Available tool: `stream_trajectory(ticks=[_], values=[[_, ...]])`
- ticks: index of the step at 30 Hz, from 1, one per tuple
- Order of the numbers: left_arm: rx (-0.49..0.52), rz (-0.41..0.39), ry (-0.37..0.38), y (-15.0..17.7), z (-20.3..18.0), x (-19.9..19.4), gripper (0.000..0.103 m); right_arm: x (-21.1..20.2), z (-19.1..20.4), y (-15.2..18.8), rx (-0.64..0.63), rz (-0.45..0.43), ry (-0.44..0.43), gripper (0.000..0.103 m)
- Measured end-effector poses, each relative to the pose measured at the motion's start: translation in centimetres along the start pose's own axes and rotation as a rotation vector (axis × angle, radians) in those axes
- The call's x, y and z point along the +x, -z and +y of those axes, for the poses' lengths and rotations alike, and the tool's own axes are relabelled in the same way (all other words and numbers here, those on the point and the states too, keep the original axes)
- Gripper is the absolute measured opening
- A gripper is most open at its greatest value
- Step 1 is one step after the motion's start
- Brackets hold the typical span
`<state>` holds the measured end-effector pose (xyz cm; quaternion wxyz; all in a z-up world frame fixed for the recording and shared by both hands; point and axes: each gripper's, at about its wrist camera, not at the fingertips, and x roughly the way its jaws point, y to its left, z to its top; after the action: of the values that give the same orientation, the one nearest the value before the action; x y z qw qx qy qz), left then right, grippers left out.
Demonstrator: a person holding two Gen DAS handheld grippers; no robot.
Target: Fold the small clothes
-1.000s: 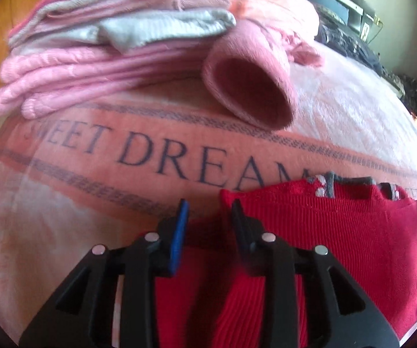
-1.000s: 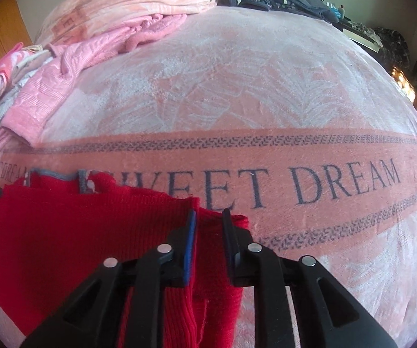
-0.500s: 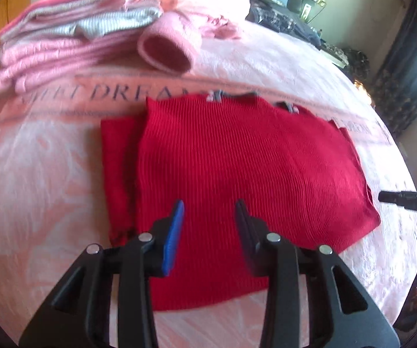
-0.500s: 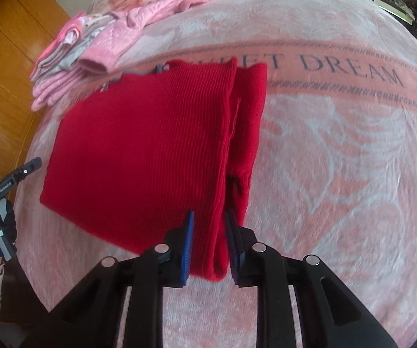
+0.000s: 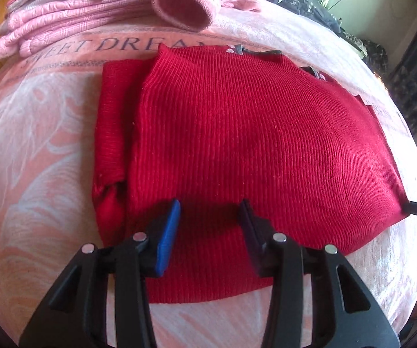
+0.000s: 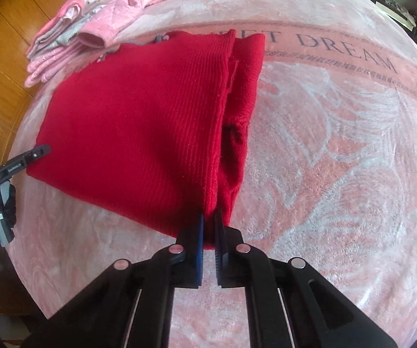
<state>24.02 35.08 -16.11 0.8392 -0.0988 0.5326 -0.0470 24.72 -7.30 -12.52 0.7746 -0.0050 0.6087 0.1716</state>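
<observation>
Sweater [image 5: 237, 133] now lies flat on the bed [image 6: 338, 145], both sleeves folded in. Your left tongs [image 5: 209, 226] came back to the near hem and stand apart; your right tongs [image 6: 208, 233] are clamped on the near right corner, ready to fold.
</observation>
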Motion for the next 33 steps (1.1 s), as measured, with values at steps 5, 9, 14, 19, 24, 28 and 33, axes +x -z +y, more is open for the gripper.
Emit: stream_trajectory(ticks=[5, 9, 14, 19, 24, 28, 33], values=[[0.024, -0.007, -0.016, 0.1, -0.2, 0.2, 0.044, 1.5, -0.6, -0.2, 0.025, 0.023, -0.021, 0.006], [0.037, 0.02, -0.025, -0.5, -0.8, -0.4, 0.042, 0.1, -0.5, -1.3, 0.027, -0.011, -0.064, 0.016], [0.002, -0.015, 0.036, -2.9, -2.0, -1.7, 0.047, -1.4, -0.6, -5.2, 0.07, -0.082, -0.1, 0.026], [-0.013, -0.028, 0.023, -5.0, -3.0, -0.4, 0.048, 0.7, -0.6, -9.2, 0.094, -0.068, -0.083, 0.038], [-0.044, 0.025, 0.02, -5.6, -2.1, 2.3, 0.049, 2.7, -1.1, -10.5, 0.129, -0.028, -0.092, 0.008], [-0.024, 0.012, 0.033, -5.4, -1.9, 2.6, 0.049, 2.0, -2.2, -9.7, 0.146, -0.046, -0.051, 0.004], [-0.014, 0.0, 0.041, -5.1, -1.7, 2.7, 0.049, 2.5, -3.1, -8.5, 0.18, -0.032, -0.067, 0.004]])
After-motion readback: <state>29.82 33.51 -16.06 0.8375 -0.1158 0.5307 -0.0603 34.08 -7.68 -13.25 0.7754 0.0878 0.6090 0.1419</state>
